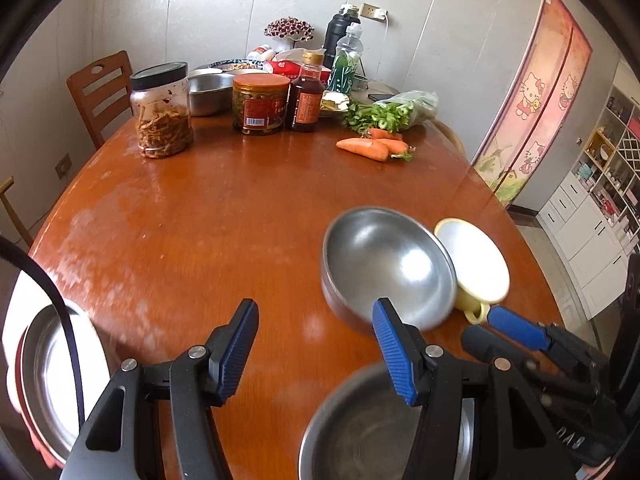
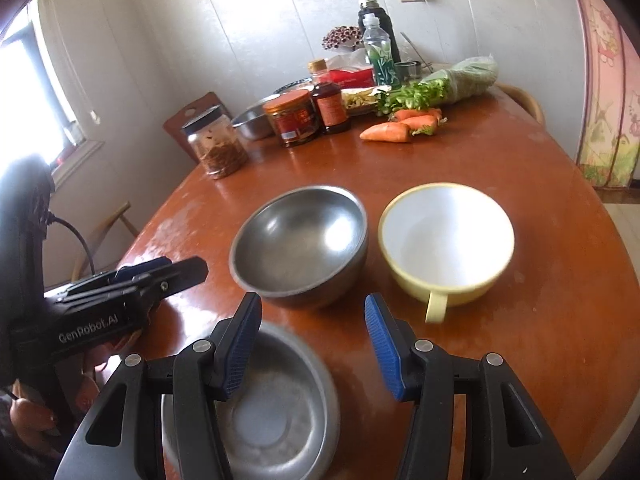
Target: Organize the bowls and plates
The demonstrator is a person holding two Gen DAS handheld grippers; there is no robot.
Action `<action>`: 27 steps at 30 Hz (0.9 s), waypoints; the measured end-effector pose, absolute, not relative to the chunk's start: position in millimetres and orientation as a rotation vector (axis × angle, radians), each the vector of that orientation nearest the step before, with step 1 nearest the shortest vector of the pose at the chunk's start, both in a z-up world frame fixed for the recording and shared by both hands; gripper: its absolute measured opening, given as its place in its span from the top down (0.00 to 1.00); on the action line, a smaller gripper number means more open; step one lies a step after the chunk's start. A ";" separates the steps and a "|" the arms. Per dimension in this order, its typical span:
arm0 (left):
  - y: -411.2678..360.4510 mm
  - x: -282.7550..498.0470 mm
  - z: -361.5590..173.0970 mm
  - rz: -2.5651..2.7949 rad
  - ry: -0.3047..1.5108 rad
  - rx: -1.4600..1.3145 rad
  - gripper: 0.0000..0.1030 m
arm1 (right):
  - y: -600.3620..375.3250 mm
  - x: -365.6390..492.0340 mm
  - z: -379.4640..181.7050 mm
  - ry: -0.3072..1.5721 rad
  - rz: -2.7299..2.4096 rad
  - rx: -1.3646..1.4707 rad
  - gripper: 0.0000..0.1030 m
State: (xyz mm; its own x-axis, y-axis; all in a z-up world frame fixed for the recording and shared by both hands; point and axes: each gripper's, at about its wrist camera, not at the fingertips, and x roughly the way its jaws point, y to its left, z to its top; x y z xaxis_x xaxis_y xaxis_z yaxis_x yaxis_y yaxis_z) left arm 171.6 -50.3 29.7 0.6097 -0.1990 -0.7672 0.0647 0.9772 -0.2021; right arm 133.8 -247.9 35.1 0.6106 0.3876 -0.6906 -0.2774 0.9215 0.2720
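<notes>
Near-left edge: a steel plate (image 1: 48, 376) sits at the counter (image 1: 224, 216) rim.
Left tongs (image 1: 314, 350): apart, empty — bare counter ahead.
Near steel bowl (image 2: 276, 408): under both tongs.
Far steel bowl (image 2: 300, 246): just beyond, touching nothing.
Right tongs (image 2: 312, 350): apart, empty.
Yellow cup (image 2: 446, 246): right of the far steel bowl — handle nearward.
Far edge: jars (image 2: 218, 146), carrots (image 2: 400, 126).

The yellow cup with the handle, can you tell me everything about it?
The yellow cup is wide and shaped like a bowl, pale yellow outside and plain white inside, and looks ceramic. It has one small loop handle that points toward the right gripper. It stands upright and empty on the wooden table, right beside the steel bowl; whether they touch is unclear. Neither gripper holds it.
</notes>
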 end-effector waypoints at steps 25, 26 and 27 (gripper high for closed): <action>-68.4 240.8 -12.0 -0.259 0.999 -0.200 0.56 | -222.4 177.9 10.5 0.802 0.367 0.021 0.57; -68.0 240.0 -11.4 -0.259 0.999 -0.205 0.56 | -222.3 177.4 10.7 0.801 0.367 0.017 0.57; -67.6 238.8 -10.1 -0.260 0.994 -0.209 0.55 | -222.3 176.8 11.0 0.803 0.366 0.015 0.57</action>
State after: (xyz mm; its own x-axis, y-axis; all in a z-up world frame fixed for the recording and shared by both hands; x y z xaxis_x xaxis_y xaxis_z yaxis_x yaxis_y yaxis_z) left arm 238.8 -67.6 -10.1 0.5190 -0.3098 -0.7966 0.1206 0.9492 -0.2906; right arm 176.8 -222.3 11.0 0.6352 0.3262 -0.7001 -0.3148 0.9371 0.1511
